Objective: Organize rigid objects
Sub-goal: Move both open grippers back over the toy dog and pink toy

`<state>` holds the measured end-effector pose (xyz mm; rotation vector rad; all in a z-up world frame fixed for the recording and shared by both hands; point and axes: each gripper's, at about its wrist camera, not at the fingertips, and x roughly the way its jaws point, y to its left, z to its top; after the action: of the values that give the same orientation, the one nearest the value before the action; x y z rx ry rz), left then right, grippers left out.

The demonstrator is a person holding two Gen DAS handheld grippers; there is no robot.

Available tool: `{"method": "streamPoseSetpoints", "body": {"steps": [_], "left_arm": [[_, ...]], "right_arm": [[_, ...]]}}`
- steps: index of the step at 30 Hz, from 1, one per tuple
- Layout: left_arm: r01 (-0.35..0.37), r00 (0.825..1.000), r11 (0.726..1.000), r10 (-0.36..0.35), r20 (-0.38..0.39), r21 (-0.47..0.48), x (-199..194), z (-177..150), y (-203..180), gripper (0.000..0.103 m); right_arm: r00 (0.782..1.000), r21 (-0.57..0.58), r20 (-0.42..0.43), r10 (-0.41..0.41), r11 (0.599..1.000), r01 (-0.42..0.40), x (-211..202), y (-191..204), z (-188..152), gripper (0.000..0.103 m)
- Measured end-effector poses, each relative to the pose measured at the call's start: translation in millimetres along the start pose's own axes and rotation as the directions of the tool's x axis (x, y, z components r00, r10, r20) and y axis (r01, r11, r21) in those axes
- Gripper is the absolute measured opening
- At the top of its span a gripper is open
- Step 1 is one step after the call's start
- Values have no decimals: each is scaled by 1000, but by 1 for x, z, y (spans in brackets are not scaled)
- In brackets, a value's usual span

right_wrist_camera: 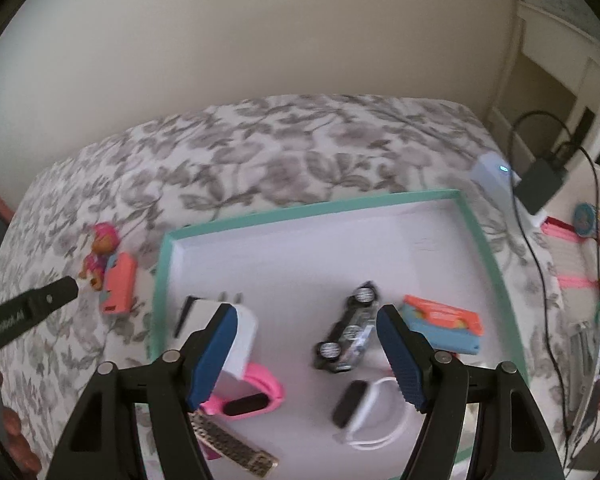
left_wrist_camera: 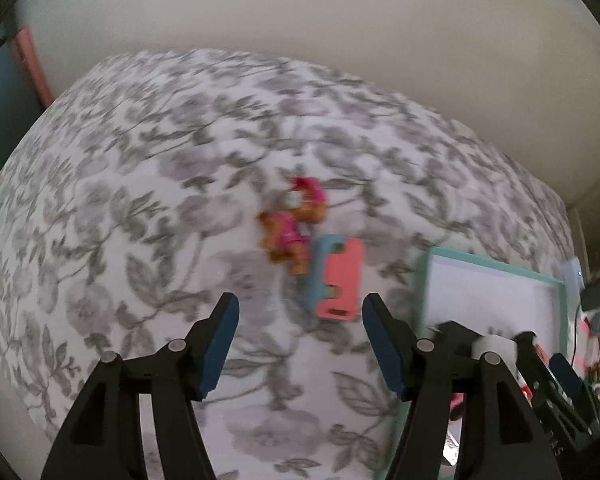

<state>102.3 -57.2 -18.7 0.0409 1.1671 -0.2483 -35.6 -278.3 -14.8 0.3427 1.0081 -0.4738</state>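
A small brown toy dog in pink (left_wrist_camera: 288,228) lies on the floral bedspread, touching a coral and blue toy block (left_wrist_camera: 336,280). My left gripper (left_wrist_camera: 302,304) hangs open just short of that block, with nothing between its fingers. In the right wrist view the dog (right_wrist_camera: 100,256) and block (right_wrist_camera: 118,288) lie left of a teal-rimmed tray (right_wrist_camera: 312,204). The tray holds a white charger plug (right_wrist_camera: 240,332), a black toy car (right_wrist_camera: 348,336), another coral and blue block (right_wrist_camera: 444,324), a pink watch (right_wrist_camera: 252,396) and a white watch (right_wrist_camera: 364,408). My right gripper (right_wrist_camera: 307,314) stands open above the tray.
The tray (left_wrist_camera: 496,268) lies right of the left gripper. A patterned strap (right_wrist_camera: 236,448) rests at the tray's near edge. Past the bed's right side are a black adapter (right_wrist_camera: 540,184), cables, a white device (right_wrist_camera: 492,172) and colourful clutter. A plain wall runs behind the bed.
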Motion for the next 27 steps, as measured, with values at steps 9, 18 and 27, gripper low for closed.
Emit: {"method": "streamPoseSetpoints", "body": {"steps": [9,18,27], "left_arm": [[-67,998,991,68,3,-119,1,6,54,73],[-111,993,976,115,15,-185,1,10,89,92],[-128,989,974,140,49,-188,0,14,101,99]], "right_arm": [[998,-60,15,53,997,-52,-2,35,-2,81],[997,-144,25,69,987,-65,1,68,-9,86],[998,-231,41,50,972,-39,5,90,-16,103]]}}
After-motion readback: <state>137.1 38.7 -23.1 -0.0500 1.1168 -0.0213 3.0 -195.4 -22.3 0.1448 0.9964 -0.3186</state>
